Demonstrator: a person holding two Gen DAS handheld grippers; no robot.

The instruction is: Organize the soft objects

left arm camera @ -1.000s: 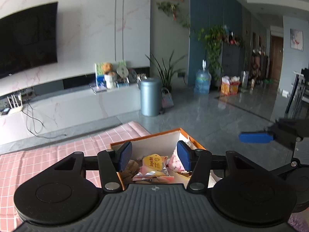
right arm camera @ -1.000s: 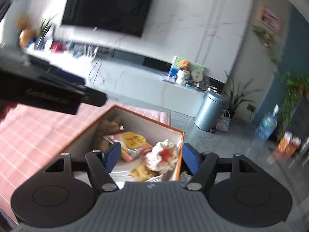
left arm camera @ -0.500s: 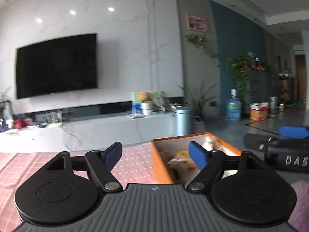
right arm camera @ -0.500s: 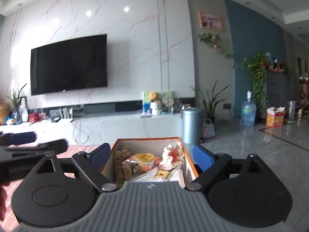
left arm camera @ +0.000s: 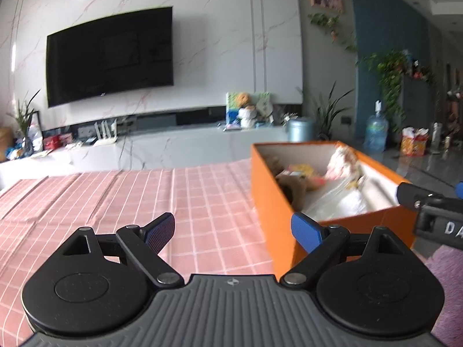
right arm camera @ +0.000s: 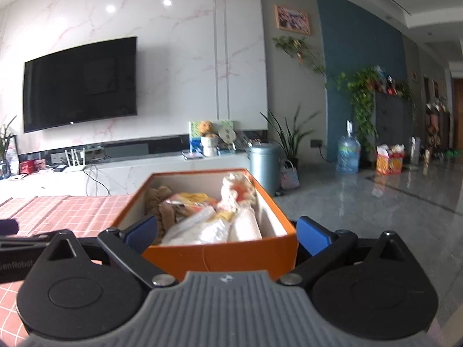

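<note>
Right wrist view shows your desk, under its pink checked cloth [right arm camera: 58, 211], carrying the orange box [right arm camera: 220, 253], already filled with a brown plush toy [right arm camera: 162, 202], snack packets [right arm camera: 191, 199] and white bags [right arm camera: 208, 228]. Both claws, right claw [right arm camera: 227, 231] and left claw [left arm camera: 233, 231], are opening and hold nothing. The box sits at the desk's edge, so nudging it risks tipping it off.
</note>
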